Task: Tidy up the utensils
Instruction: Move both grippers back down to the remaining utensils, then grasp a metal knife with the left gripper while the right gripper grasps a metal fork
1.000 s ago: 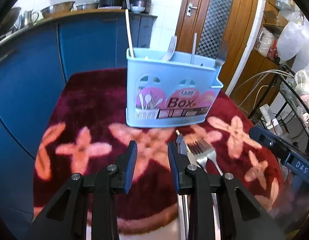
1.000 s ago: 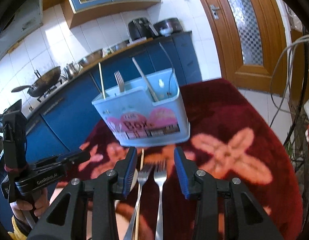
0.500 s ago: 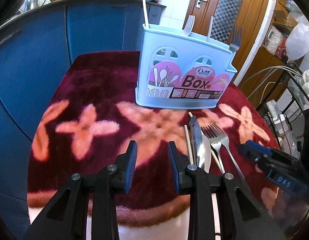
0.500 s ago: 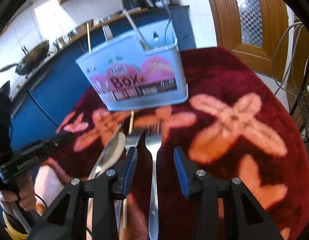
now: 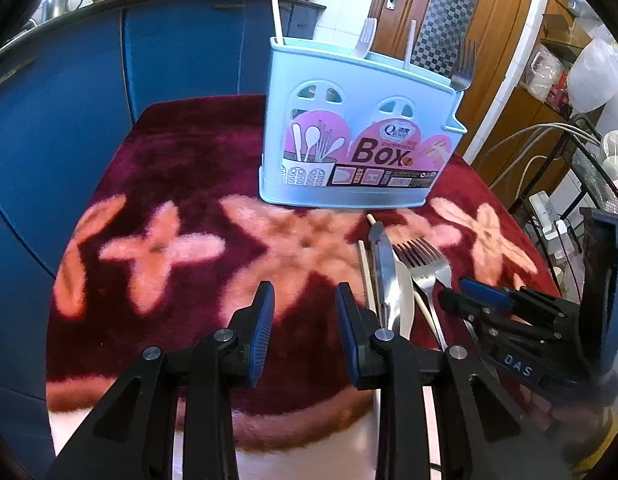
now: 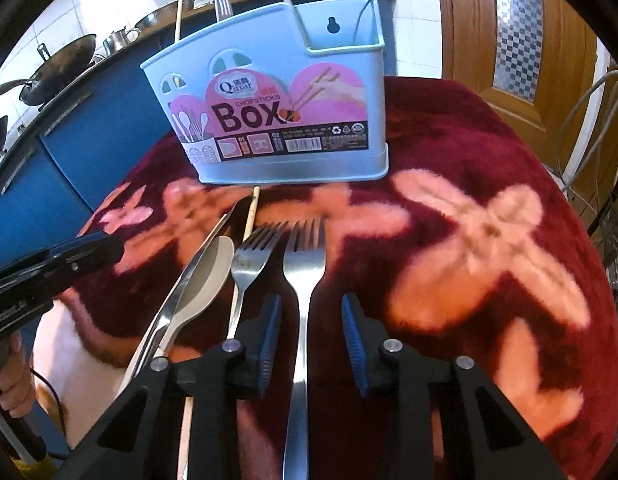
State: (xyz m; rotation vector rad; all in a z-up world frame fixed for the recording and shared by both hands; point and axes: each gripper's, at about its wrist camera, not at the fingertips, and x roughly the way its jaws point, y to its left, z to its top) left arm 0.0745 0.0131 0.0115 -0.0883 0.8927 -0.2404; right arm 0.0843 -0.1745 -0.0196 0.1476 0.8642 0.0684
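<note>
A light blue utensil box (image 5: 357, 136) stands on the dark red flowered table cover, with forks and chopsticks upright in it; it also shows in the right wrist view (image 6: 277, 112). In front of it lie a knife (image 6: 189, 276), a white spoon (image 6: 209, 276), a chopstick (image 6: 249, 216) and two forks (image 6: 253, 264) (image 6: 305, 272). My right gripper (image 6: 309, 336) is open, low over the table, its fingers astride the right fork's handle. My left gripper (image 5: 305, 320) is open and empty, left of the knife (image 5: 383, 272) and forks (image 5: 425, 264).
A blue kitchen counter (image 5: 109, 60) with pots and bowls runs behind the table. A wooden door (image 6: 521, 32) stands at the back right. Cables and a wire rack (image 5: 581, 176) sit beyond the table's right edge. The cover (image 6: 489, 240) spreads wide to the right.
My right gripper has come down and forward over the loose utensils, so the right fork's handle now lies between its fingers. My left gripper has drawn back slightly; both stay open.
</note>
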